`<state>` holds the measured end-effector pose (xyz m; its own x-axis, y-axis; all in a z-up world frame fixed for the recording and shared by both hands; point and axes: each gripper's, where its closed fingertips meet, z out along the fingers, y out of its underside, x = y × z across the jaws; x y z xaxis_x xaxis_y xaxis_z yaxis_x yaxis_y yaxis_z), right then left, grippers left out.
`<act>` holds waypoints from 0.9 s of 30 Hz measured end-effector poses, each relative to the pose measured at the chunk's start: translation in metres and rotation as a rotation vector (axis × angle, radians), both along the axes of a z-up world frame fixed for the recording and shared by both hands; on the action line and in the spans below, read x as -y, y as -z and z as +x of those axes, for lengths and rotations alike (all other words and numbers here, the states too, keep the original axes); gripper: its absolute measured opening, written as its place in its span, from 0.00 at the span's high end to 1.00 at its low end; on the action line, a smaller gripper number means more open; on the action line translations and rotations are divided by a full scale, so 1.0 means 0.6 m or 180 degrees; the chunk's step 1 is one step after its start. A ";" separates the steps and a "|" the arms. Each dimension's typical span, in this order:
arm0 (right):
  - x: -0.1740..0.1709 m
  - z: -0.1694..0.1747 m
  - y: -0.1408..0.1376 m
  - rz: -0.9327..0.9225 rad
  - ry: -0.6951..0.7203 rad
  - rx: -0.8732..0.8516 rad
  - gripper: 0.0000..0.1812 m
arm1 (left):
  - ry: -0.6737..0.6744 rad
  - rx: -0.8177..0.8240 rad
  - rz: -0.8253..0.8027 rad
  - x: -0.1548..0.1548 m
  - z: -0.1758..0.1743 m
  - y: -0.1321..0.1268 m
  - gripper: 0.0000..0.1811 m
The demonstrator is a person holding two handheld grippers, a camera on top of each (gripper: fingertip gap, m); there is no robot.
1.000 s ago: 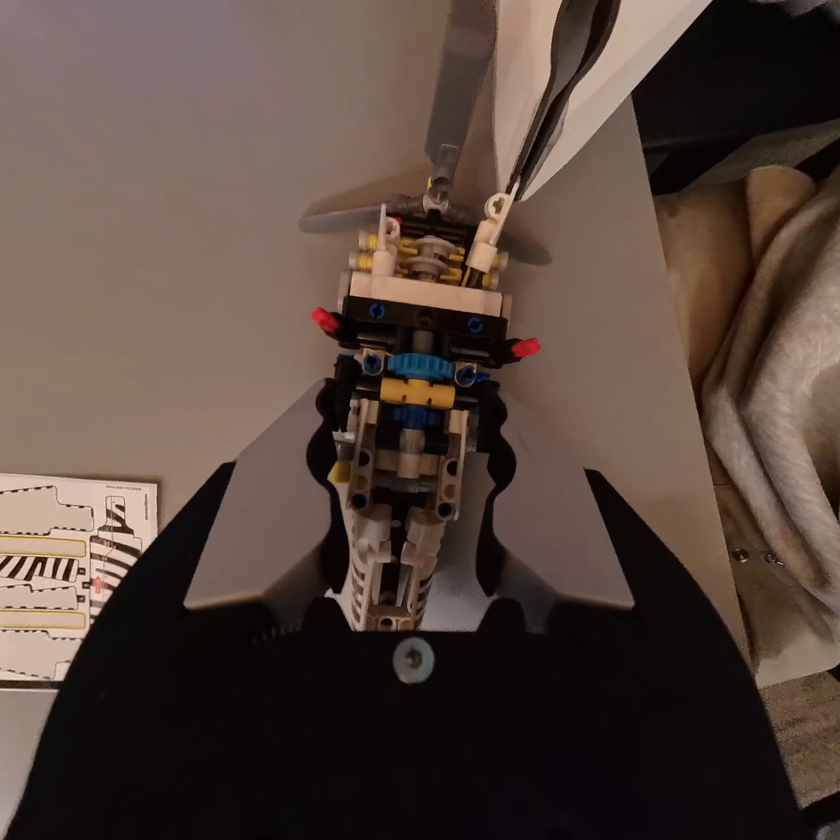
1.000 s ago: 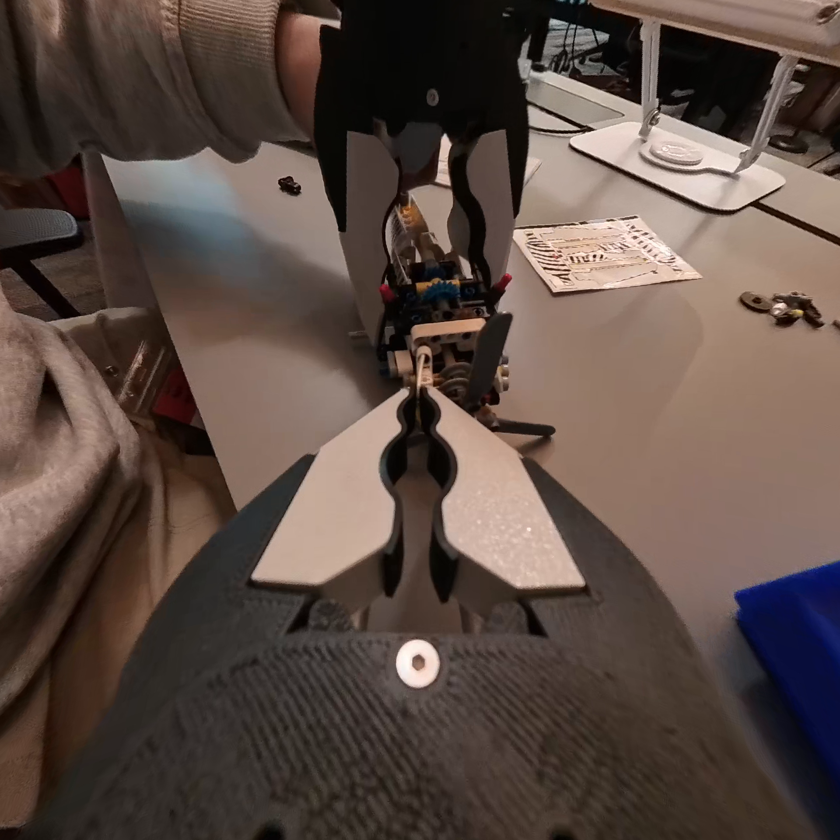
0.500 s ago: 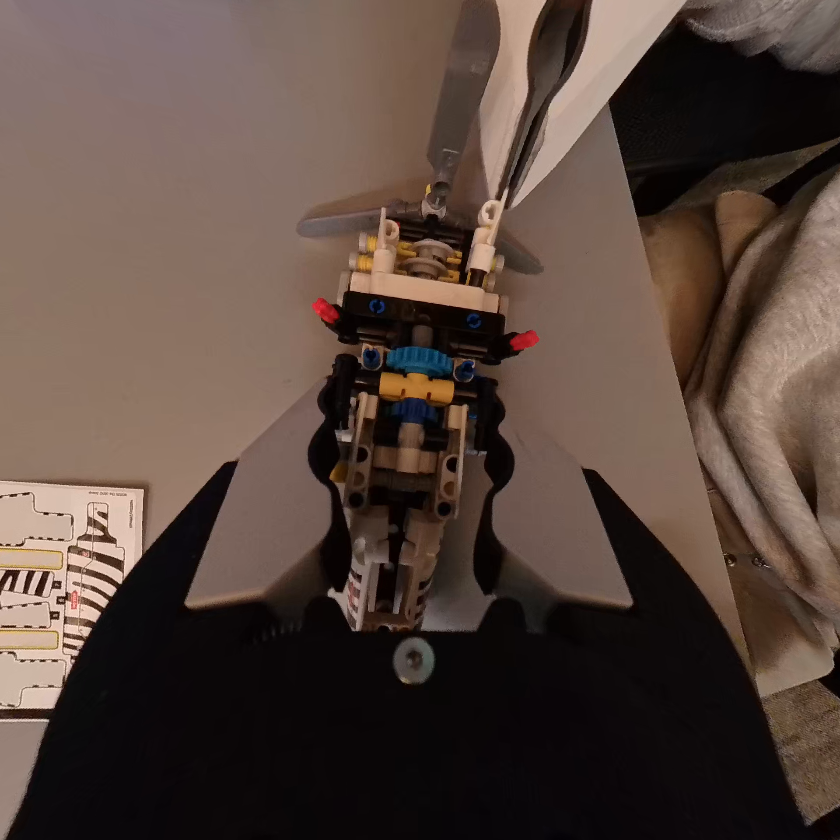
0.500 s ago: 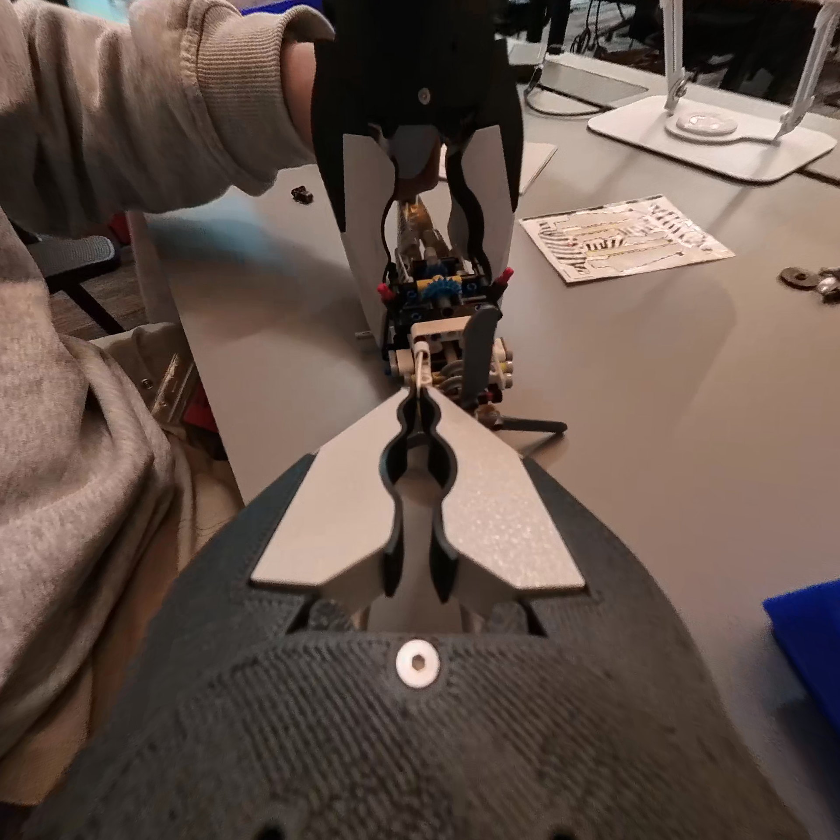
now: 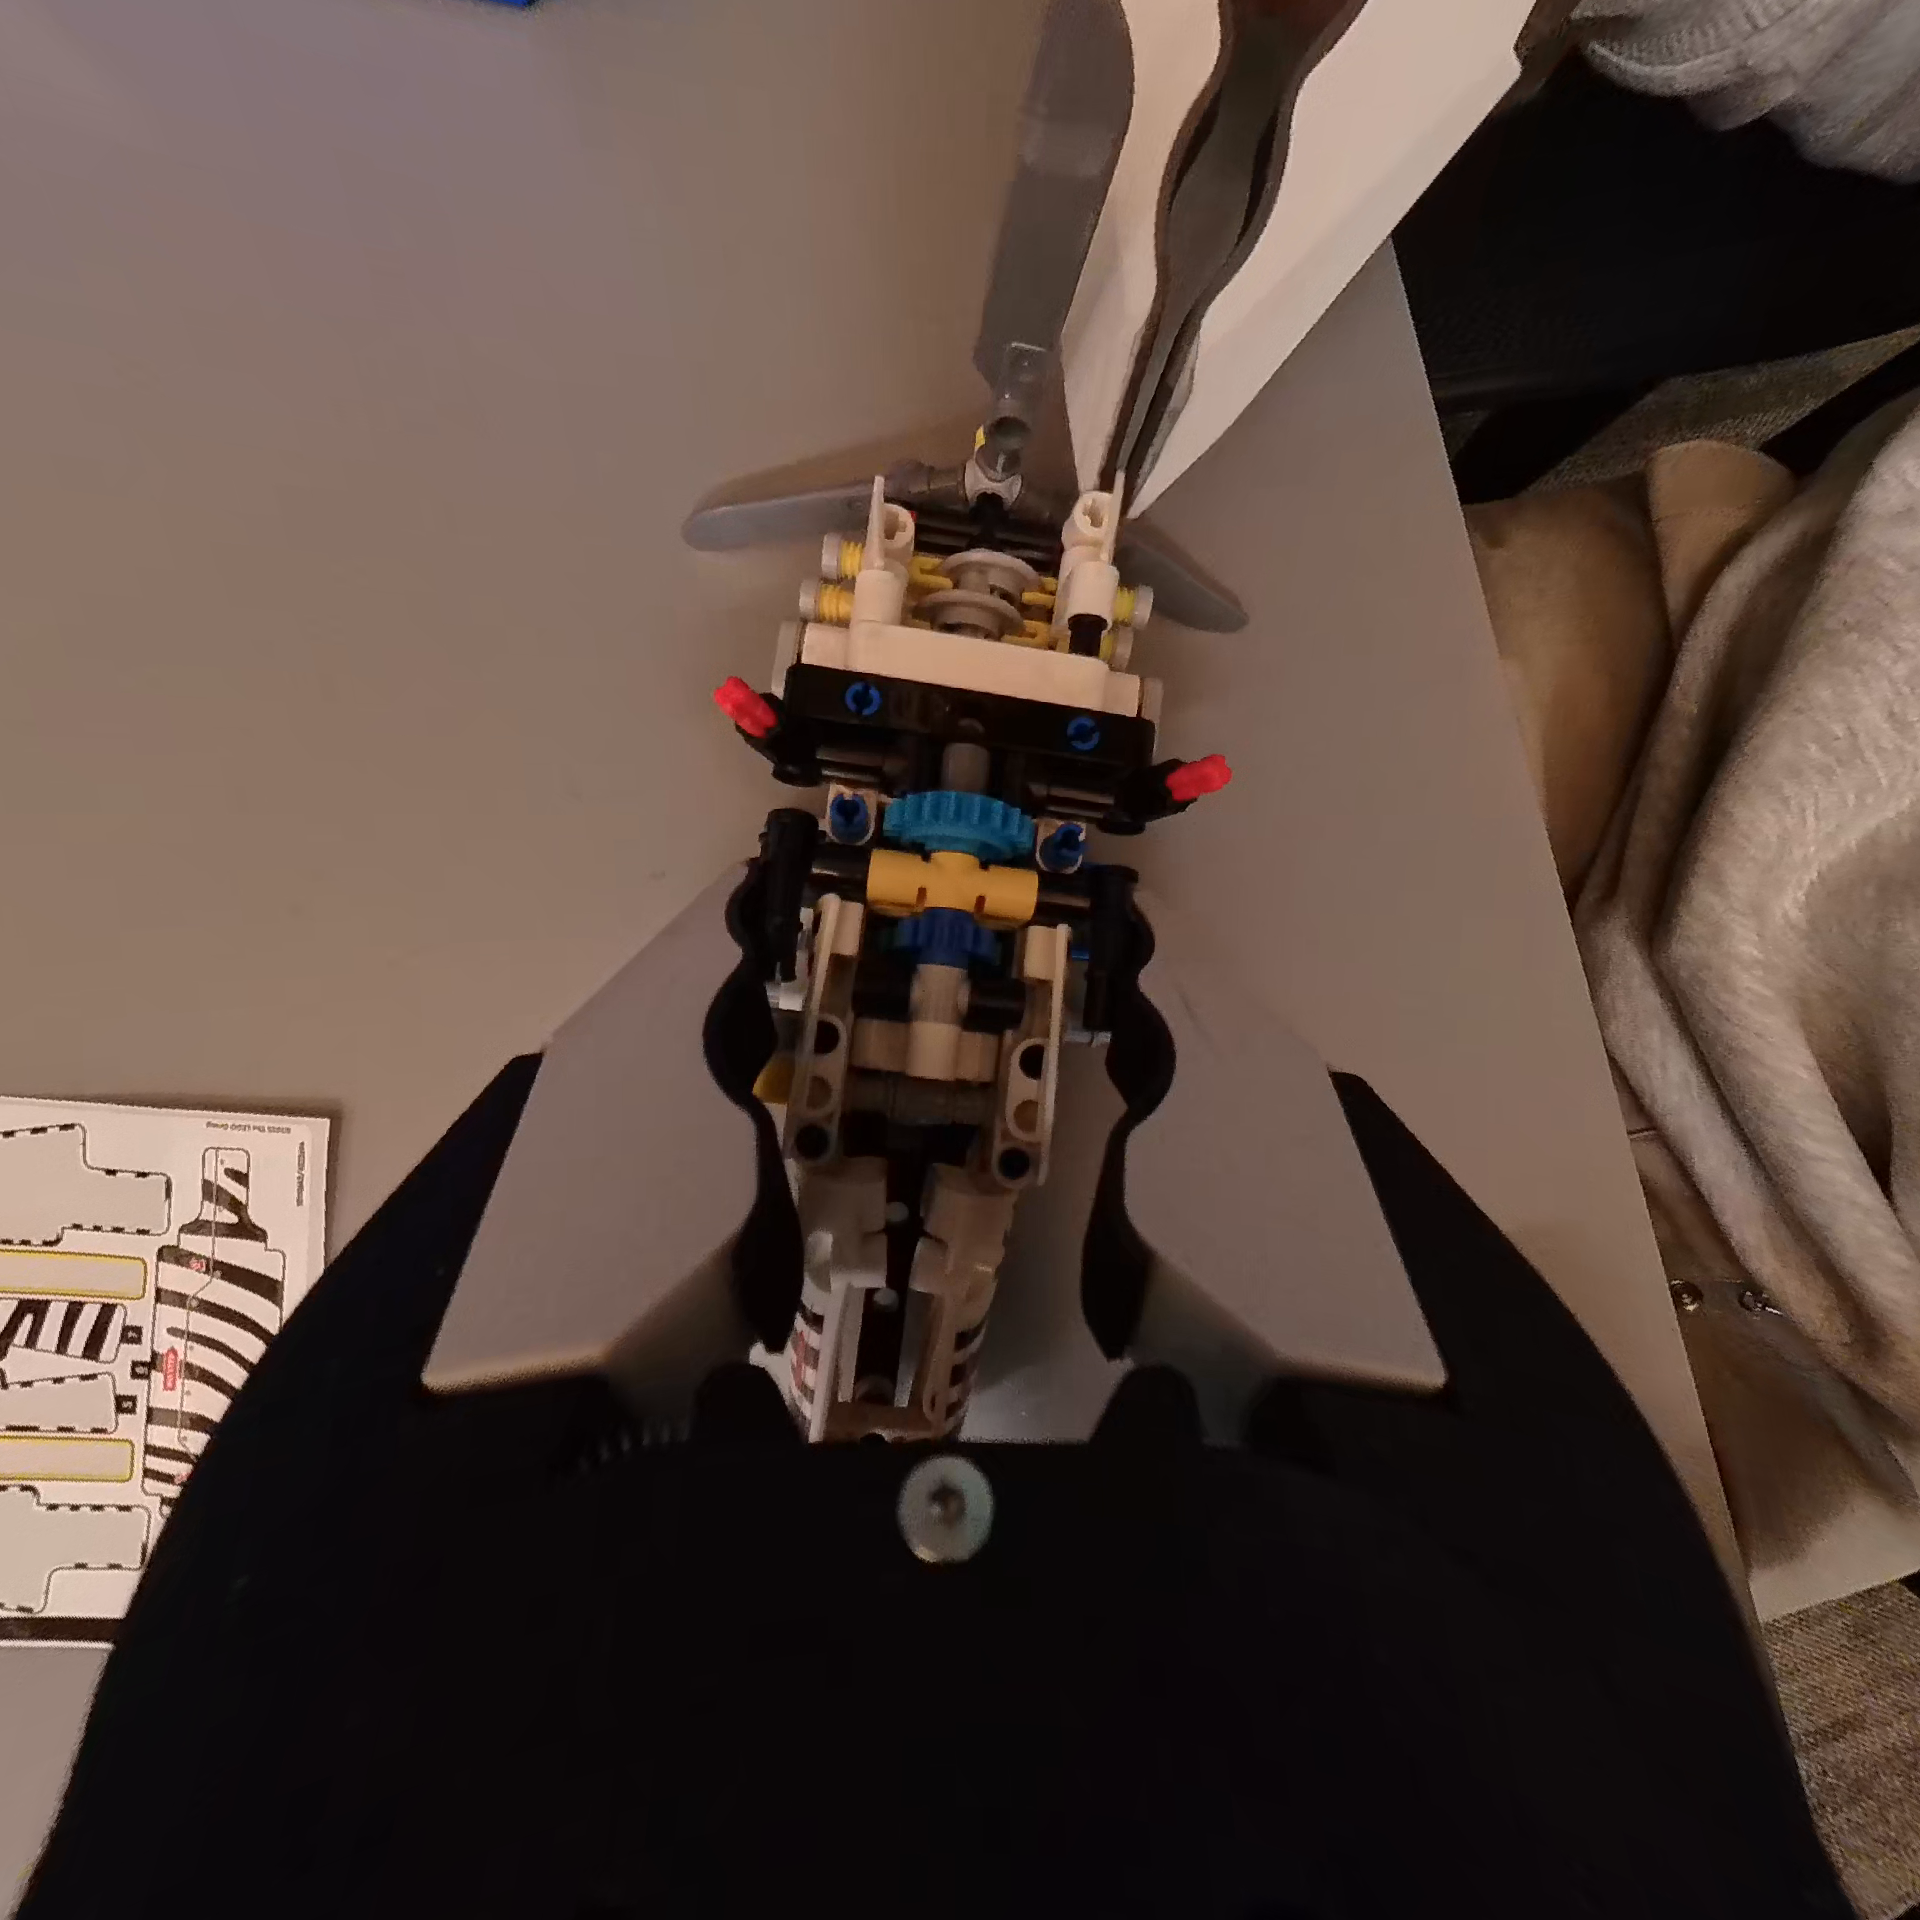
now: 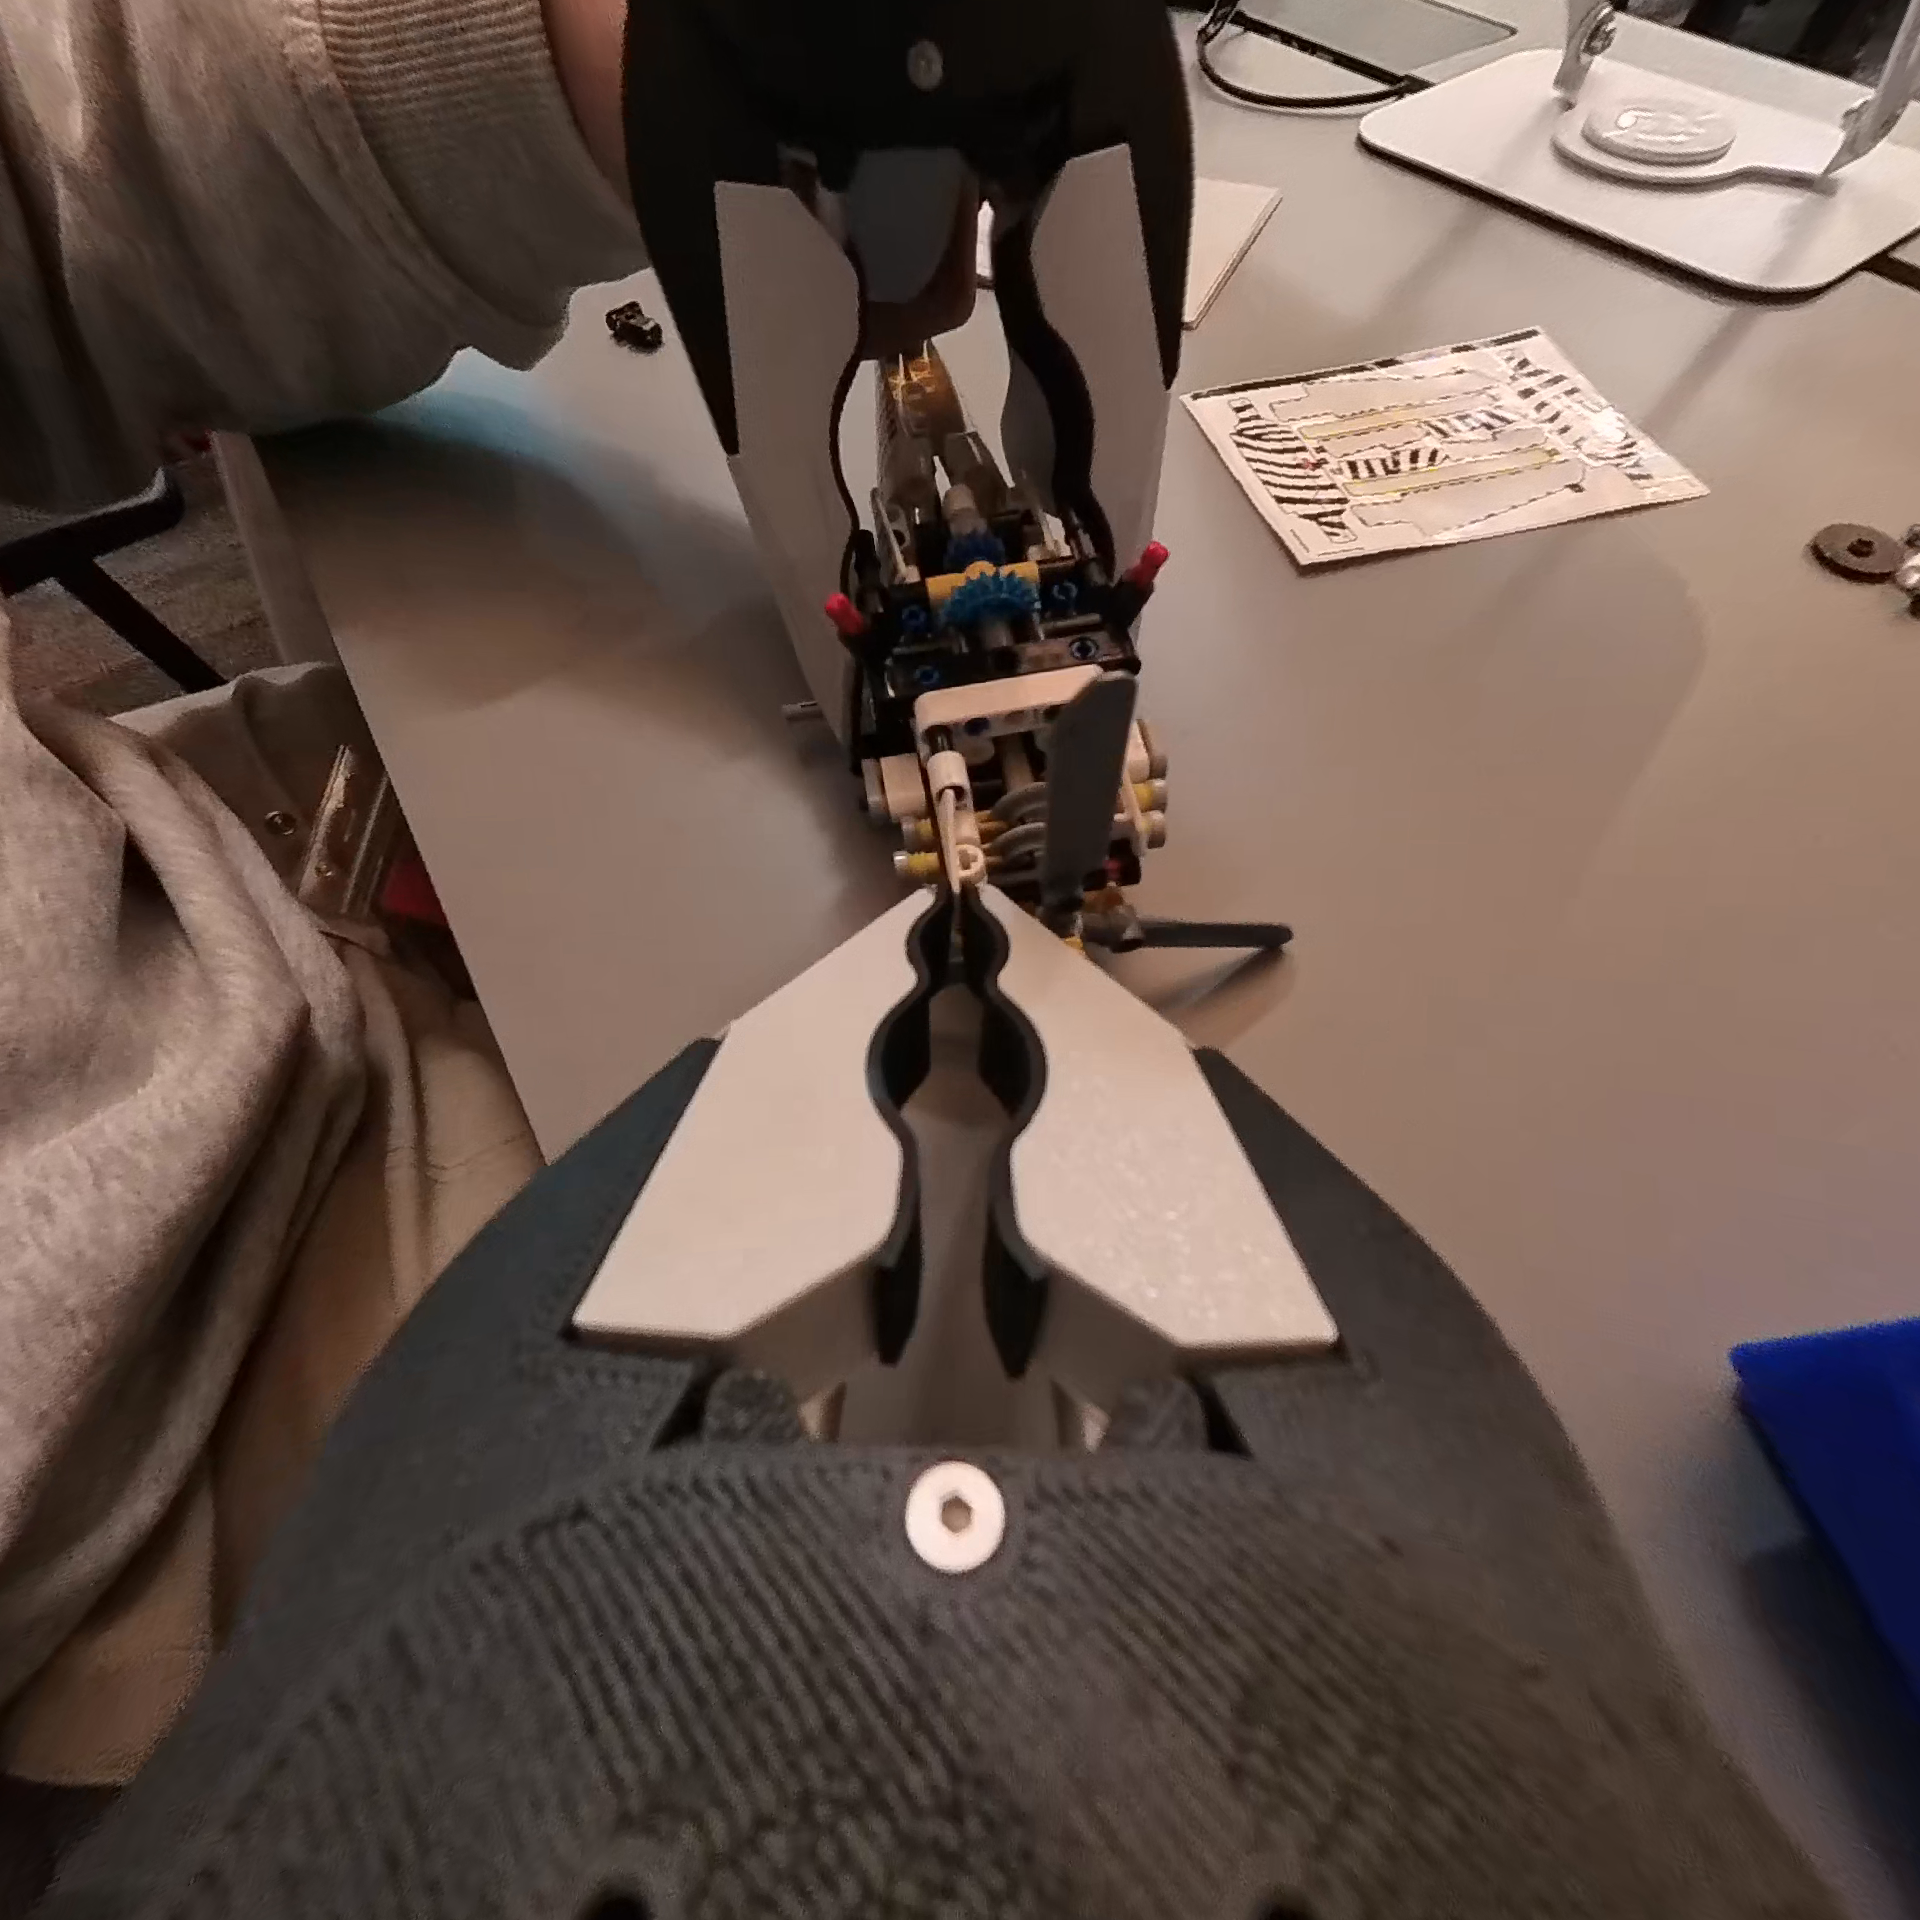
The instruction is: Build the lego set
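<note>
- Your left gripper (image 5: pixel 940 935) has its jaws closed round the half-built lego model (image 5: pixel 956 852), gripping its middle; the model's propeller end rests on the grey table (image 5: pixel 364 520), near the edge beside you.
- Your right gripper (image 6: pixel 961 914) is almost fully closed, its tips pinching a thin white connector rod (image 6: pixel 956 821) that sticks out of the model's front block.
- If you push that rod off its axis, it will likely bend or pop out, since only the very tips have it.
- The grey propeller (image 6: pixel 1086 790) sits just beside the rod; a sideways slip of the right tips could knock a blade or spin it.
- Press hard toward the left gripper and the model may pivot in that grip, because only 1 end touches the table.
- You cannot see where the rod seats: the white frame hides the hole.
- The model's rear is buried between the left fingers, and the sticker sheet (image 6: pixel 1444 447) is cut off in the left wrist view.
</note>
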<state>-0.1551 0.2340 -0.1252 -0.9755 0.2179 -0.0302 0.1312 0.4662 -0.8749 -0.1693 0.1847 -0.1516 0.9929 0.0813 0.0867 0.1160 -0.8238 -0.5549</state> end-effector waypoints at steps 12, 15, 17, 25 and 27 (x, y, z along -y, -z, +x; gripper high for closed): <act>0.000 0.001 0.004 -0.0101 -0.0123 0.0179 1.00 | -0.0045 -0.0069 -0.0016 0.000 -0.001 0.002 0.66; 0.000 -0.001 0.004 -0.0120 -0.0137 0.0309 1.00 | -0.0049 -0.0068 -0.0012 -0.001 -0.001 0.002 0.66; 0.000 -0.002 0.004 -0.0125 -0.0133 0.0359 1.00 | -0.0053 -0.0078 -0.0046 -0.001 -0.001 0.003 0.66; 0.002 0.005 0.005 -0.0148 -0.0160 0.0527 1.00 | -0.0057 -0.0067 -0.0050 -0.001 -0.002 0.003 0.66; 0.002 0.003 0.005 -0.0141 -0.0141 0.0459 1.00 | -0.0066 -0.0066 -0.0046 0.000 -0.002 0.003 0.66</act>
